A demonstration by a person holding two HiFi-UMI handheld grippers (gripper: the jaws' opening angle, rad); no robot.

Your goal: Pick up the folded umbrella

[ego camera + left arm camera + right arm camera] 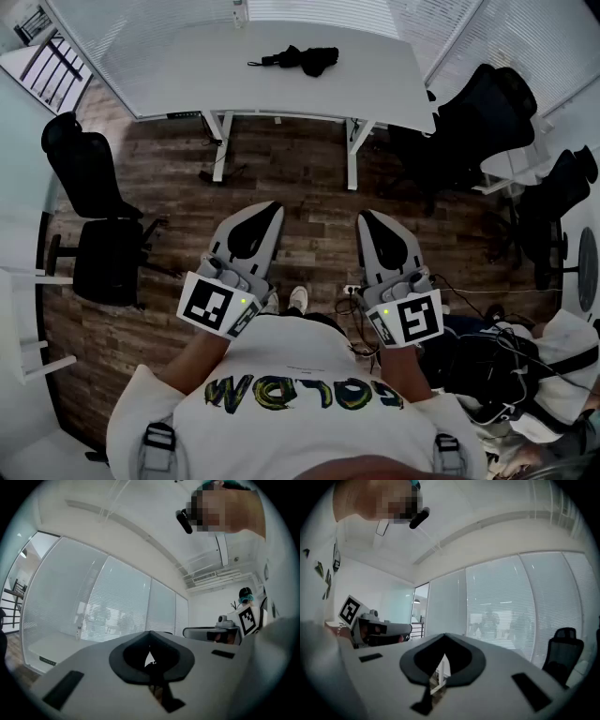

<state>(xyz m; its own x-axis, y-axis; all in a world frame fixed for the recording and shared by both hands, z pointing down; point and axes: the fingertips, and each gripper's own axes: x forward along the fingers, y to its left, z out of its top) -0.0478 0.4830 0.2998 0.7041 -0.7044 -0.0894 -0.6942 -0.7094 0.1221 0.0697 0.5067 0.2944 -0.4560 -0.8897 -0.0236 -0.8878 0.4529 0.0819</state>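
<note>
The folded black umbrella (298, 59) lies on the white table (187, 75) at the far side of the room, its strap end pointing left. Both grippers are held level at waist height, far short of the table. In the head view my left gripper (271, 207) has its jaws together with nothing between them. The right gripper (366, 217) is shut and empty as well. The left gripper view shows the closed jaw tips of the left gripper (150, 633) against window blinds. In the right gripper view the right gripper (444, 635) looks the same. Neither gripper view shows the umbrella.
Wooden floor lies between me and the table, whose white legs (221, 141) stand ahead. A black office chair (89, 178) stands at the left, and two more (478, 117) stand at the right. Cables and bags (497, 361) lie at the lower right.
</note>
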